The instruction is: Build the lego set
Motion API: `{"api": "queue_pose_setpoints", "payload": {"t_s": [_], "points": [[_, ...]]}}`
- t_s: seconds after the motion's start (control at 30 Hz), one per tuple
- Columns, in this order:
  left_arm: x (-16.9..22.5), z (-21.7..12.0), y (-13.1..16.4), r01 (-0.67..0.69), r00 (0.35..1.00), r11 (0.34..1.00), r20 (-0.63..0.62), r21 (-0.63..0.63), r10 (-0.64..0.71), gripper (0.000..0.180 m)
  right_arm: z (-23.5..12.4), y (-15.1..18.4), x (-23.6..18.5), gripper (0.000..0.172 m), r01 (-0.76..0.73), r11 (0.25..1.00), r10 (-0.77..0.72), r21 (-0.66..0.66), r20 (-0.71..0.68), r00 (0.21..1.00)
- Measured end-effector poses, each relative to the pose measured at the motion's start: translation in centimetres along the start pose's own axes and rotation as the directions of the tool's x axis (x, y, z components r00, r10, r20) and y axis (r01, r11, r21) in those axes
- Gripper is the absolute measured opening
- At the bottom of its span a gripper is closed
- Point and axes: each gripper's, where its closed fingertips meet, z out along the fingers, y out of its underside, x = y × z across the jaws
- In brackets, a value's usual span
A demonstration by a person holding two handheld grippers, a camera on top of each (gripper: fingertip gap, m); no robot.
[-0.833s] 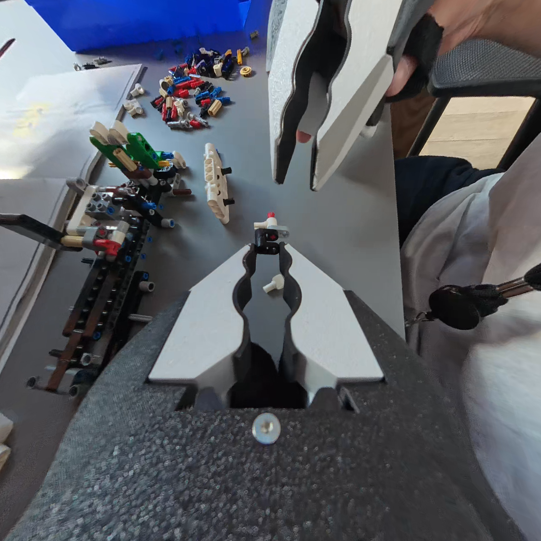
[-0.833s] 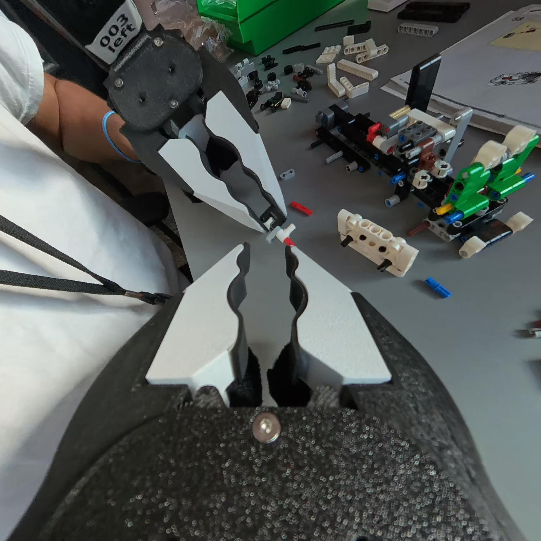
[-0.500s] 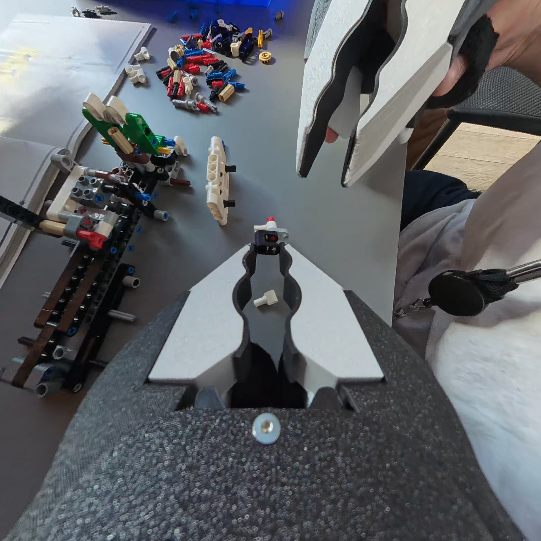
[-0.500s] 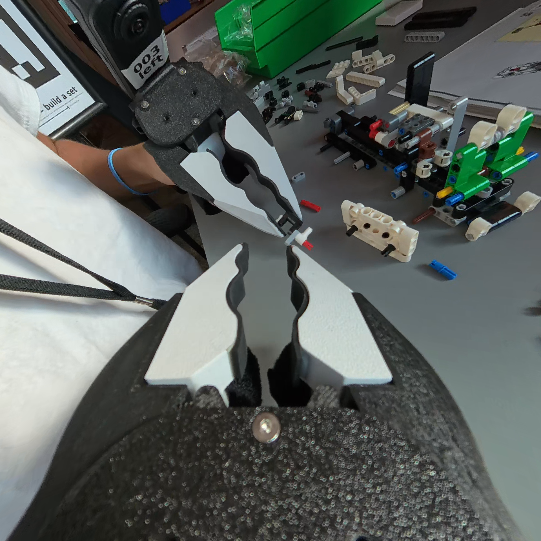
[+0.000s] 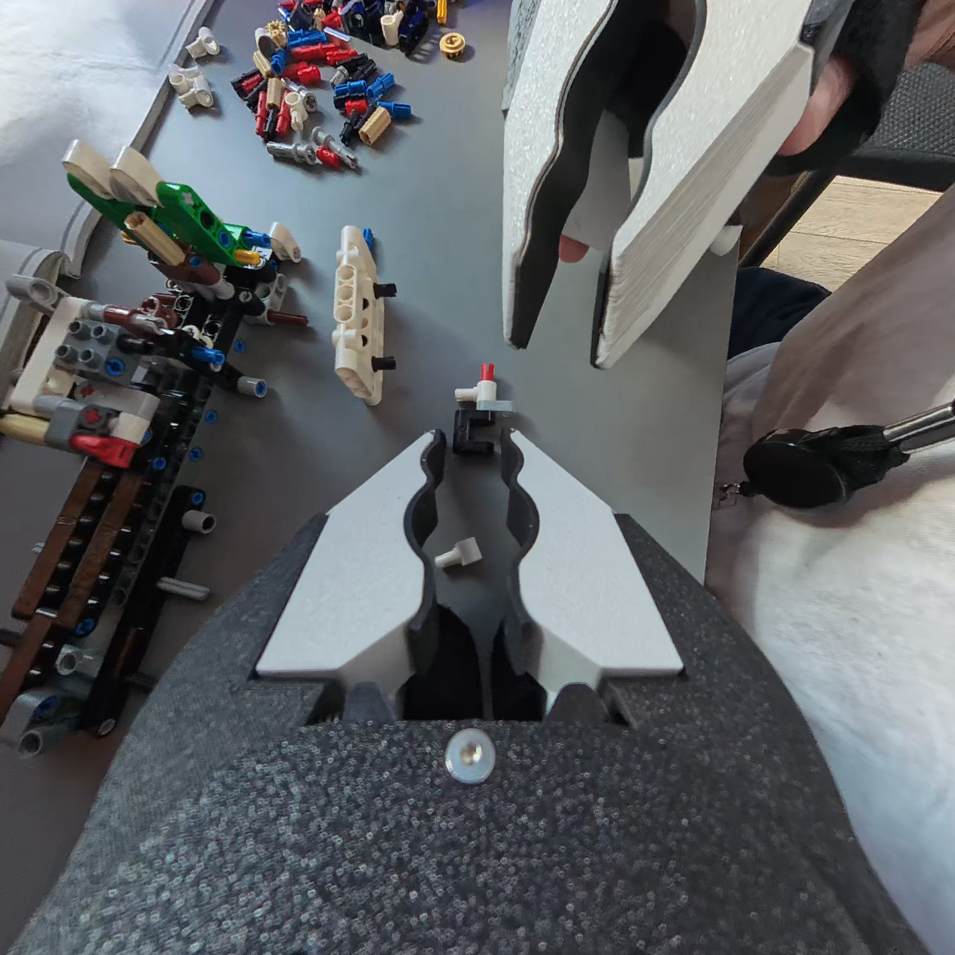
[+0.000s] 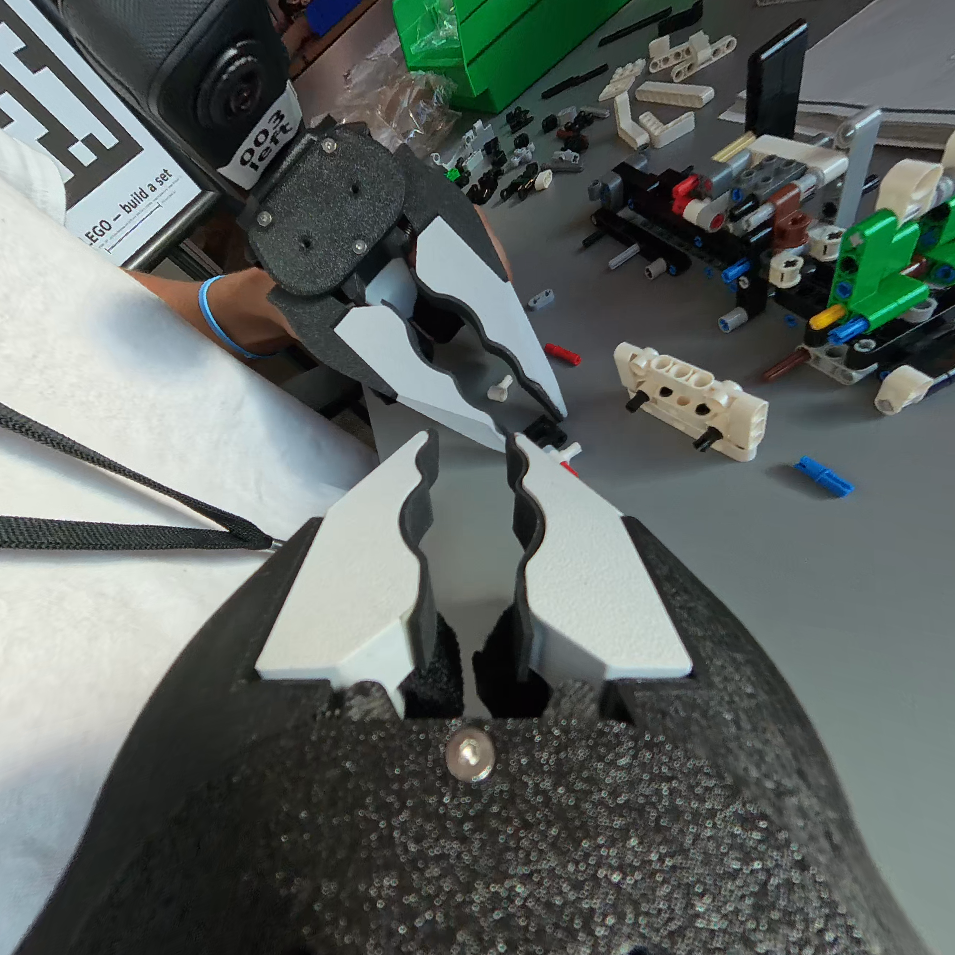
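Note:
In the left wrist view my left gripper (image 5: pixel 473 436) is open low over the grey table (image 5: pixel 620 465). A small assembly (image 5: pixel 473 431) stands between its fingertips: a black piece with a grey plate, a white connector and a red pin on top. Slim gaps show between it and both pads. A loose white pin (image 5: pixel 459 553) lies on the table farther back between the fingers. The right gripper (image 5: pixel 558 351) hangs open and empty just beyond the assembly. In the right wrist view my right gripper (image 6: pixel 473 439) is open, and its right finger partly hides the assembly (image 6: pixel 548 429) at the left gripper's (image 6: pixel 532 429) tips.
A white beam with black pins (image 5: pixel 359 320) lies left of the assembly. A partly built model (image 5: pixel 129 362) stands farther left, with a pile of small parts (image 5: pixel 330 93) behind it. The right wrist view shows a red pin (image 6: pixel 563 354), a blue pin (image 6: pixel 821 475) and a green box (image 6: pixel 517 41). The table edge (image 5: pixel 718 413) is close on the right. The left gripper's tips are roughly 5 cm from the right gripper's.
My left gripper has come down to the table and its jaws have widened, letting go of the small assembly it held. The right gripper has moved closer to it.

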Motion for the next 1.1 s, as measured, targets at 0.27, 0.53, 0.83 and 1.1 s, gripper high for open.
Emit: {"api": "queue_pose_setpoints", "payload": {"t_s": [0.27,0.53,0.83,1.1], "points": [[-1.1,-2.7,-0.1,0.126,0.992,0.990,-0.002,0.060,-0.126,0.034,-0.6,-0.4,0.7,0.024,-0.029,0.999,0.030,0.024,-0.030,0.999],[-3.9,-5.9,2.3,0.327,0.928,0.941,0.156,0.089,-0.338,0.025,-1.1,-0.9,1.2,0.024,-0.084,0.994,0.088,0.064,-0.052,0.995],[-4.1,-3.0,2.4,0.244,0.957,0.970,0.157,0.010,-0.243,0.011,0.2,-1.1,1.3,0.024,-0.068,0.997,0.070,0.036,-0.054,0.996],[-4.2,-2.8,2.4,0.152,0.979,0.988,0.140,-0.027,-0.147,0.000,0.6,-1.9,1.6,0.024,-0.069,0.995,0.075,0.066,-0.079,0.994]]}}
